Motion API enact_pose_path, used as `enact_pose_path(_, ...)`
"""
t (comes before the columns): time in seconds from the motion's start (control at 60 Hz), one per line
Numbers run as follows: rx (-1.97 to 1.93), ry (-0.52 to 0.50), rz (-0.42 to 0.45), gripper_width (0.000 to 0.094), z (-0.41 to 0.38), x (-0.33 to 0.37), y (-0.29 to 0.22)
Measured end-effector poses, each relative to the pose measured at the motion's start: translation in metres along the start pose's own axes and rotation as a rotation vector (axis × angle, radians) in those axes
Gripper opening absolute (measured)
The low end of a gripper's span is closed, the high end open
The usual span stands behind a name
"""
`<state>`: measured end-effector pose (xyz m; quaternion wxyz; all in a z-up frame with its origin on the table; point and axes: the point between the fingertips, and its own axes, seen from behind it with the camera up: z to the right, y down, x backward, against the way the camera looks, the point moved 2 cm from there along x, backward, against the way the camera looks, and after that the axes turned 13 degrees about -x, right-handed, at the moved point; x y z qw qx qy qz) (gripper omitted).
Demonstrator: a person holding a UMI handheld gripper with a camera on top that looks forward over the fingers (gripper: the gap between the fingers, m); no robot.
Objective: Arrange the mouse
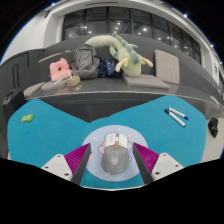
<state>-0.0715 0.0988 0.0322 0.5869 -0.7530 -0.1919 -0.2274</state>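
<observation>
Gripper view over a teal counter (60,125). The mouse (115,150), grey and white, lies on a round pale mouse pad (92,142), and serves here as the landmark. It sits between the two fingers, whose midpoint (113,160) falls on its body. The left pad (80,158) and right pad (147,158) flank the mouse at either side; the fingers stand apart, and a narrow strip of the round pad seems to show on each side, so the mouse appears to rest on its own support rather than being clamped, though contact cannot be ruled out.

The long axis of the mouse runs straight ahead, parallel to the fingers. Its wheel end points away from the gripper; its rounded rear lies nearest the gripper. A closing of the fingers would therefore meet its two long flanks.

Beyond the mouse to the right lies a pen (177,116); beyond it to the left, a small green object (27,118). Farther past the mouse, a sofa (160,68) carries a pink plush toy (60,69), a grey backpack (86,60) and a pale green plush toy (127,52).
</observation>
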Motion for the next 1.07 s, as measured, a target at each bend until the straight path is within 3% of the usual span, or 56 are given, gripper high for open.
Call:
enact_pose_path(0.217, -0.054, -0.038, 0.076, 0.0858, -0.030, 0.170, -0.019)
enact_pose_path(0.433, -0.035, -0.003, 0.082, 0.0855, -0.034, 0.282, 0.016)
enact_pose_path(1.067, -0.016, -0.034, 0.056, 0.0853, -0.029, 0.291, 0.084)
